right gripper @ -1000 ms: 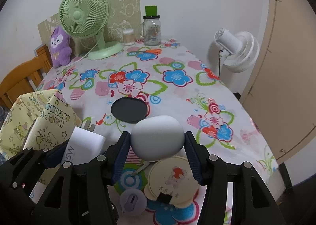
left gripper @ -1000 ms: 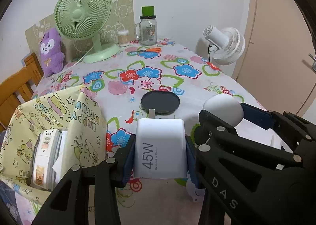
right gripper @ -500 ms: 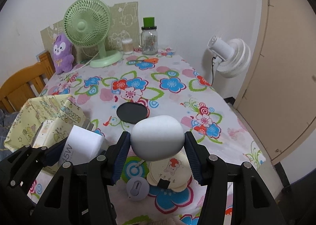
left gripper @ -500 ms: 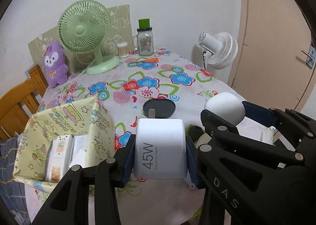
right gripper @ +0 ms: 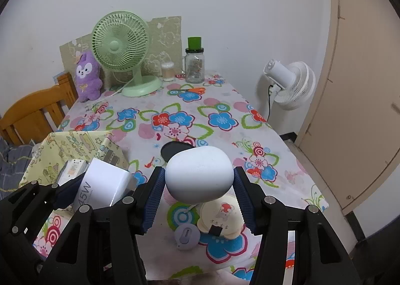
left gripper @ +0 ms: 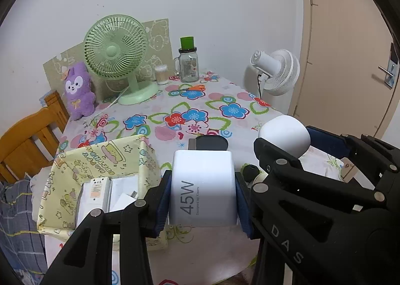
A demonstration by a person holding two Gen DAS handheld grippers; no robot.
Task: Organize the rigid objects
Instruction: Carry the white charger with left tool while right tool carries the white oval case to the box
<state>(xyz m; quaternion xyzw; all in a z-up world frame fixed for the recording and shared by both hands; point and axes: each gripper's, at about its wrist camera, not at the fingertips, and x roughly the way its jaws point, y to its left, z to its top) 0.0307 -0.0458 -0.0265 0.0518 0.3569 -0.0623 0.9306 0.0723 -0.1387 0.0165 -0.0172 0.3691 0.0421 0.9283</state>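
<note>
Background stuff: a green desk fan [left gripper: 116,52] sits at the far end of the counter [right gripper: 225,99], which has a loud flower-print cloth on it. Just left of the fan there's a purple plush toy [left gripper: 78,89] propped upright. To the fan's right, a small tub of cotton swabs [left gripper: 161,74] and a glass jar with a green lid [left gripper: 189,61]. Orange scissors [left gripper: 192,88] lie in front of the jar. A white standing fan [right gripper: 291,84] is off the counter's right side by a beige door [left gripper: 350,47], and a wooden chair [right gripper: 32,112] is on the left.
</note>
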